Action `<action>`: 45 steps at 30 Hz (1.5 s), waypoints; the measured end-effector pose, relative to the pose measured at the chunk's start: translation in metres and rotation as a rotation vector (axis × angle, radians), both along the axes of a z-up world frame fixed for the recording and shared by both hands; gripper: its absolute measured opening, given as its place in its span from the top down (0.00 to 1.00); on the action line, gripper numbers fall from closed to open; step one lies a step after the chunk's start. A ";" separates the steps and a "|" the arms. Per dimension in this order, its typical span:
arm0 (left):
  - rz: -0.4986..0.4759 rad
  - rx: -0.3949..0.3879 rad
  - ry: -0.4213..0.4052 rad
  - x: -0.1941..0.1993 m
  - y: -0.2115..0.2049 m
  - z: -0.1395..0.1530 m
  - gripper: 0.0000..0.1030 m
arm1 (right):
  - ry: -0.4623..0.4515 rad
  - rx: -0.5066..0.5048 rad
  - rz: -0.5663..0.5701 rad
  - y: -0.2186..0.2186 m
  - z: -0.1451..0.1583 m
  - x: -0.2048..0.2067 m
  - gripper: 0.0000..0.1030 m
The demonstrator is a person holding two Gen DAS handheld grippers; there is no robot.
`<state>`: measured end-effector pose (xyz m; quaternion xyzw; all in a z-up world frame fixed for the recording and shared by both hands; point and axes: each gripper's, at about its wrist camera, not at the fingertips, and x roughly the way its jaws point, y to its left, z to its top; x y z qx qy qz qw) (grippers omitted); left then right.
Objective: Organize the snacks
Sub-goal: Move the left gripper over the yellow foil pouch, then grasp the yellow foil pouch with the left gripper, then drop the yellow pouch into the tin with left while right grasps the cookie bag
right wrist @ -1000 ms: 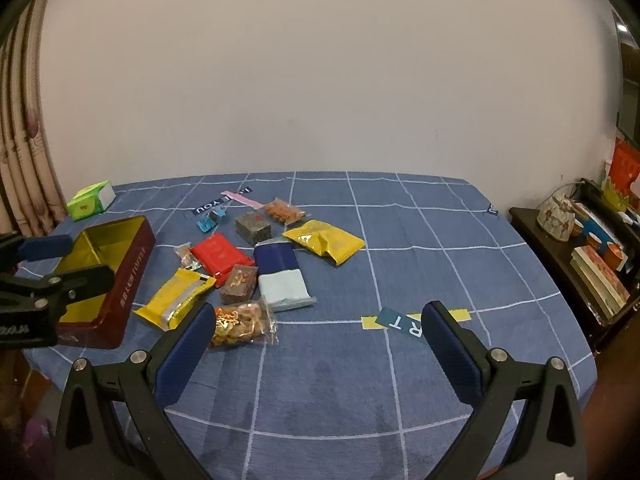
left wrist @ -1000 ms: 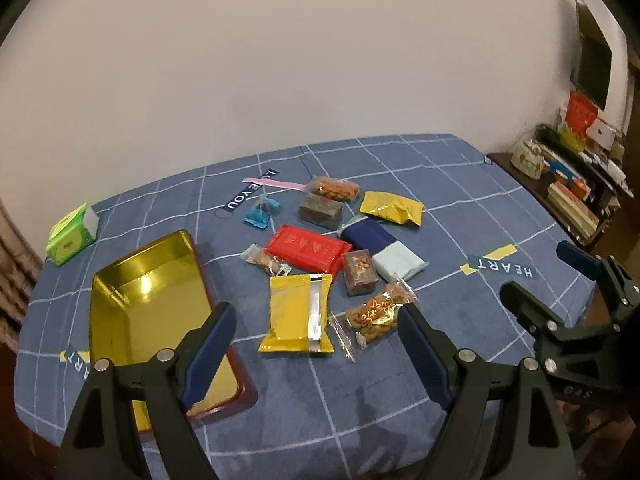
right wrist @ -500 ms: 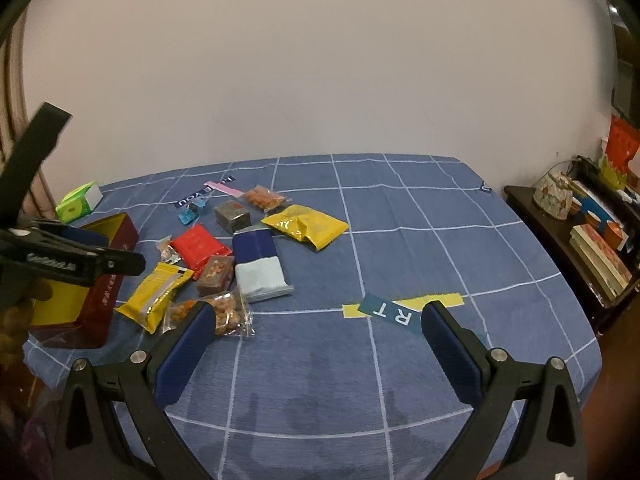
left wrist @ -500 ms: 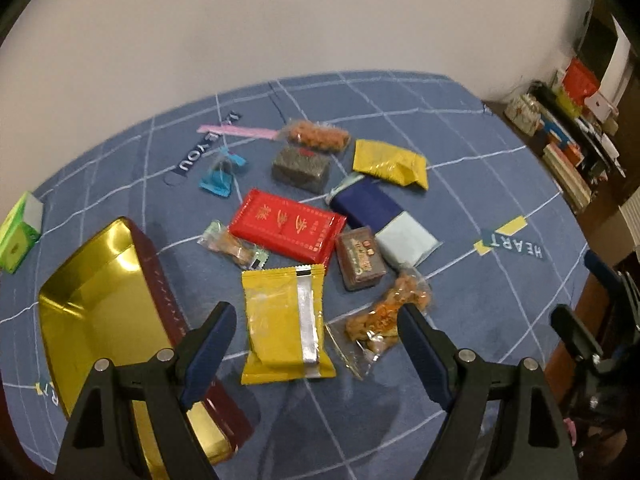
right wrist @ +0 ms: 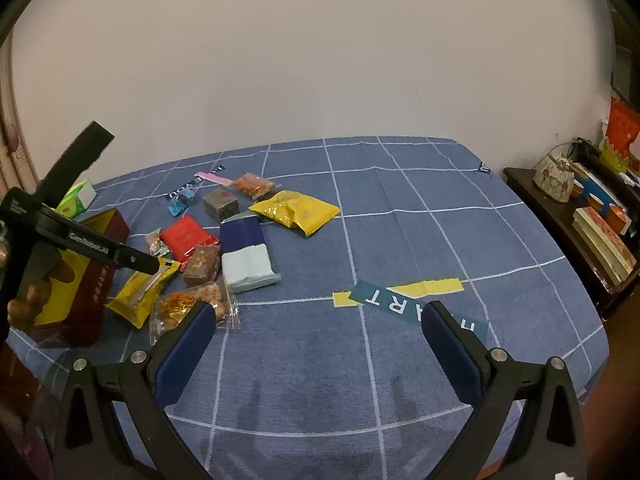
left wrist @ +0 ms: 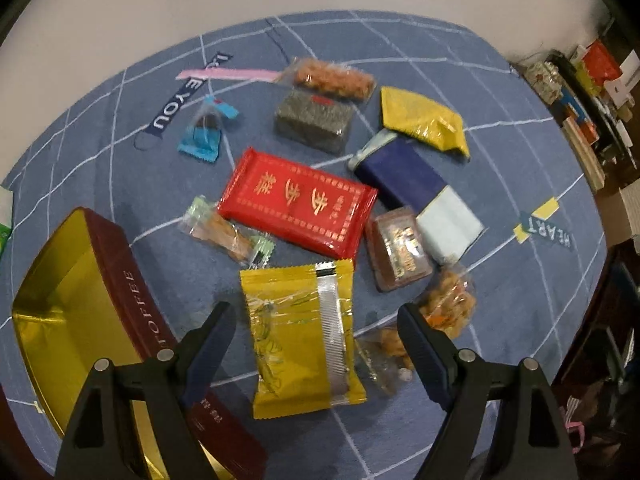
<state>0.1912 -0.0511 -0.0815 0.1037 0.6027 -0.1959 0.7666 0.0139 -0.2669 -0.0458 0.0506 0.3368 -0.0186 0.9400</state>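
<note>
- Left gripper (left wrist: pixel 316 330) spread wide, holding nothing, poised over the yellow packet (left wrist: pixel 304 338), which lies flat between the jaws; whether above it or touching, impossible to tell.
- Yellow packet: glossy crinkled foil, rectangular, silver seam strip along its back, crimped ends.
- Just left of the yellow packet, the open tin (left wrist: pixel 76 320): dark red wall, shiny gold inside.
- Just beyond the yellow packet, a flat red packet (left wrist: pixel 296 202) with gold lettering; right of the yellow packet, a clear bag (left wrist: pixel 448 308) of orange pieces.
- All on a blue cloth (left wrist: pixel 500 152) with a white grid.
- Right gripper (right wrist: pixel 316 338) wide open, holding nothing, over bare blue cloth well right of the yellow packet.
</note>
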 end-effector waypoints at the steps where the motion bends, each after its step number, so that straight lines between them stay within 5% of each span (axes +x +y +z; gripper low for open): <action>1: -0.002 0.007 0.007 0.000 0.000 -0.002 0.18 | 0.001 0.000 -0.001 0.000 0.000 0.000 0.01; 20: 0.020 0.042 0.064 0.006 0.013 -0.038 0.19 | 0.015 0.014 0.011 0.001 -0.006 0.002 0.01; 23: -0.010 0.103 0.017 0.000 0.004 -0.042 0.28 | 0.019 0.015 0.014 0.002 -0.007 0.002 0.01; 24: -0.024 0.096 -0.001 -0.002 0.004 -0.041 0.44 | 0.020 0.016 0.015 0.002 -0.006 0.002 0.01; 31: -0.046 0.130 -0.086 -0.019 -0.008 -0.037 0.47 | 0.026 0.023 0.016 0.001 -0.008 0.002 0.01; 37: 0.015 0.027 -0.199 -0.047 -0.008 -0.004 0.47 | 0.032 0.035 0.007 -0.003 -0.010 0.003 0.01; 45: 0.129 -0.092 -0.247 -0.075 0.008 0.035 0.47 | 0.050 0.039 0.026 0.002 -0.014 0.003 0.01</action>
